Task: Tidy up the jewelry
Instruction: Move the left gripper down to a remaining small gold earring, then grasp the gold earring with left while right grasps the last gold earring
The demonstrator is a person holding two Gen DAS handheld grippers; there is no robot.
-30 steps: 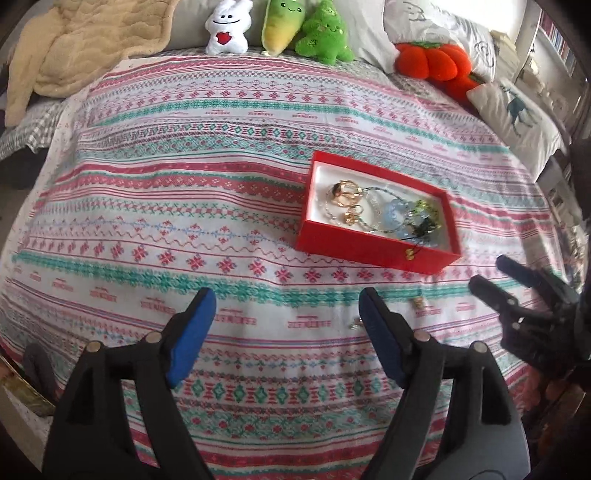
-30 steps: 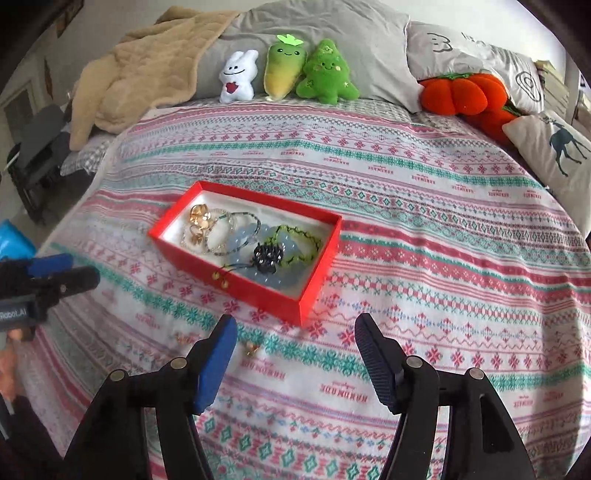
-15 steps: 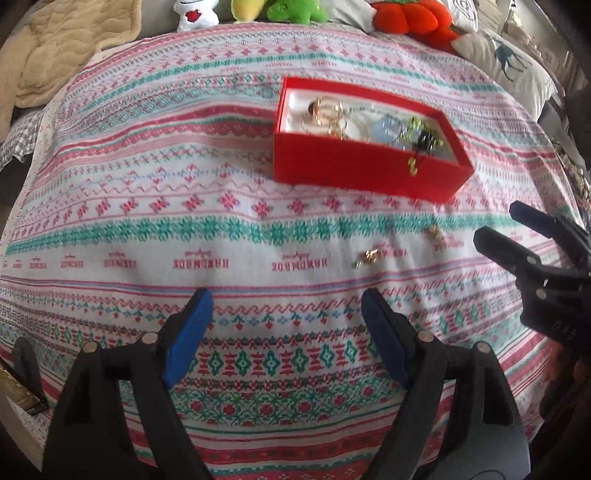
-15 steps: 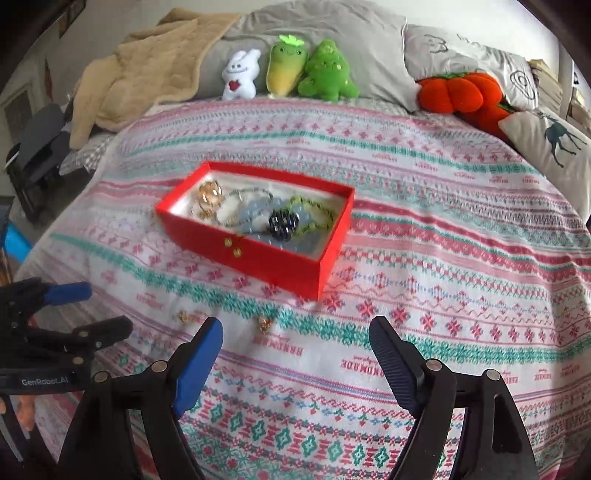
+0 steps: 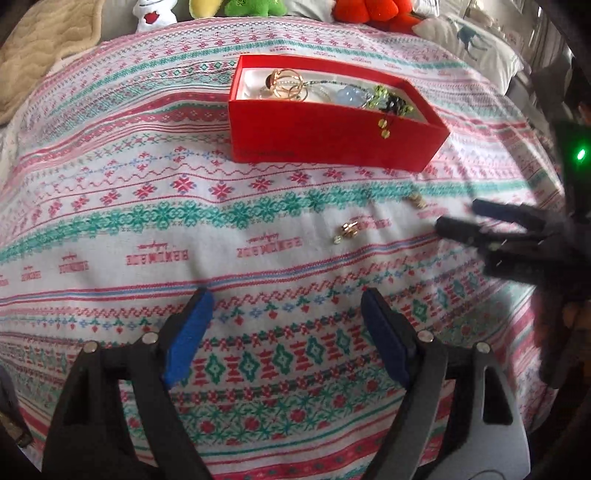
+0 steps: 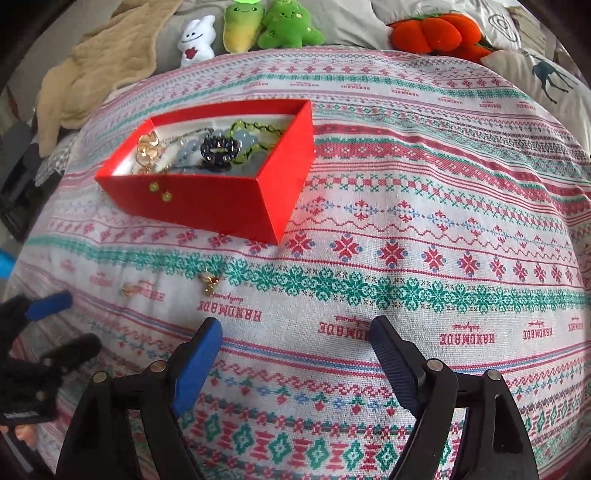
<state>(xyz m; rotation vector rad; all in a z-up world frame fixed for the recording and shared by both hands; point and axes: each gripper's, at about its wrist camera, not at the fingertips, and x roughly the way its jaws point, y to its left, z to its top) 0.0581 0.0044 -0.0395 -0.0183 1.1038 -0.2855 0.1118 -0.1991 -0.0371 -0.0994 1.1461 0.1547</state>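
Two gold earrings [image 5: 347, 230] [image 5: 416, 200] lie before the red box [image 5: 332, 136].

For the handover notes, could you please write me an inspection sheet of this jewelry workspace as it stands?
Surface: patterned bedspread, red and green bands, lightly rumpled.
Job's things: open red box holding gold rings, beaded bracelets and a dark bead ring; a green bead strand hangs over its front wall. Two small gold pieces lie loose on the cover before the box.
Clutter: nothing seen.
Grippers: left hand-held gripper open, empty; right hand-held gripper open, empty, jaws just widened.
Cables: nothing seen.
Surroundings: plush toys, beige blanket, pillows at the headboard.
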